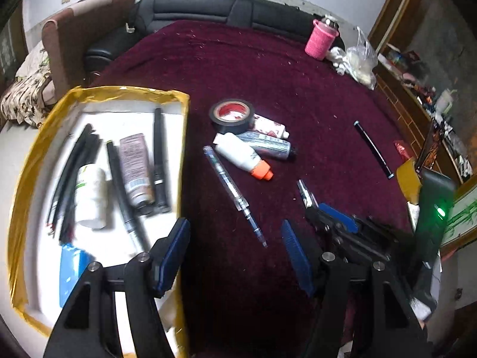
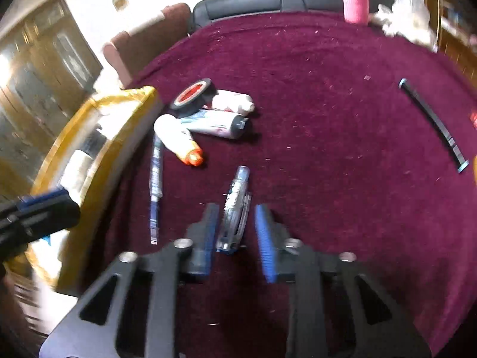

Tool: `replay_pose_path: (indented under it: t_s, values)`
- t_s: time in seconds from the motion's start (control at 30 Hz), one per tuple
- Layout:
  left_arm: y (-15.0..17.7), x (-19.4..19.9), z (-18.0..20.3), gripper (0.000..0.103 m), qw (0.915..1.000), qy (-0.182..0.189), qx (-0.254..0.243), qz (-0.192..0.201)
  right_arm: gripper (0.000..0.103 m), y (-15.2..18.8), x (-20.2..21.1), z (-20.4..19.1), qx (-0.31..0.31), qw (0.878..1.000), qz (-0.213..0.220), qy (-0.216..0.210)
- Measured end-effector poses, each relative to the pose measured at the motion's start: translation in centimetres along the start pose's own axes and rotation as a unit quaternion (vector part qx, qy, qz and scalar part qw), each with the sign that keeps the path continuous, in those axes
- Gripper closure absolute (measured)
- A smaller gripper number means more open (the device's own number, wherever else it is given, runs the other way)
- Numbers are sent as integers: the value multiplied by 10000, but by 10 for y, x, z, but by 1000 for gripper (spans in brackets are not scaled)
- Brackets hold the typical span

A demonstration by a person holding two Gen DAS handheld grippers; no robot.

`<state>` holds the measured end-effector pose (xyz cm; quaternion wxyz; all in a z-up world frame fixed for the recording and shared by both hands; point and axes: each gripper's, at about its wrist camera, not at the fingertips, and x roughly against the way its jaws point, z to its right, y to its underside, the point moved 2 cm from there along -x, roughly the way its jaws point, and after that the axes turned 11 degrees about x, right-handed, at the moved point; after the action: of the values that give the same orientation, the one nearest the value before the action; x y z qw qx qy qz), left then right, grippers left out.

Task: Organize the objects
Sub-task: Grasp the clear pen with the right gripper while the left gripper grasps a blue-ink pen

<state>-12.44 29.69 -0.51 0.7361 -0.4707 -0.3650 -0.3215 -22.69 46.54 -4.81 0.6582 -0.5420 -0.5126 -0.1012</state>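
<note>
A small clear plastic clip (image 2: 234, 211) is straddled, ungripped, by the half-open right hand-held gripper (image 2: 234, 232); closing is needed next, while the left hand-held gripper (image 1: 235, 253) is held wide and empty.

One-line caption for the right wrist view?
Right gripper, fingers open around a clear pen-like item on the maroon cloth, beside the yellow-edged box.

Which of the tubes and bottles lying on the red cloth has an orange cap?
The white bottle nearest the box; the two tubes behind it have no orange.
</note>
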Motion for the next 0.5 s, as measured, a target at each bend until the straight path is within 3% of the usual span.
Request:
replay_pose_path:
  t_s: [0.13, 0.3, 0.37, 0.5]
  values:
    - [-7, -30, 18, 67, 9984, -390, -352, -228, 88, 9, 7, 10, -127, 9999, 51, -26]
    - [-19, -63, 18, 77, 9960, -690, -341, -451, 87, 16, 12, 15, -164, 9997, 165, -72]
    - [-23, -72, 18, 87, 9941, -854, -453, -488, 87, 16, 12, 13, -167, 9997, 189, -64]
    - [-19, -72, 19, 95, 9933, -827, -620, -524, 87, 16, 12, 15, -230, 9993, 228, -168]
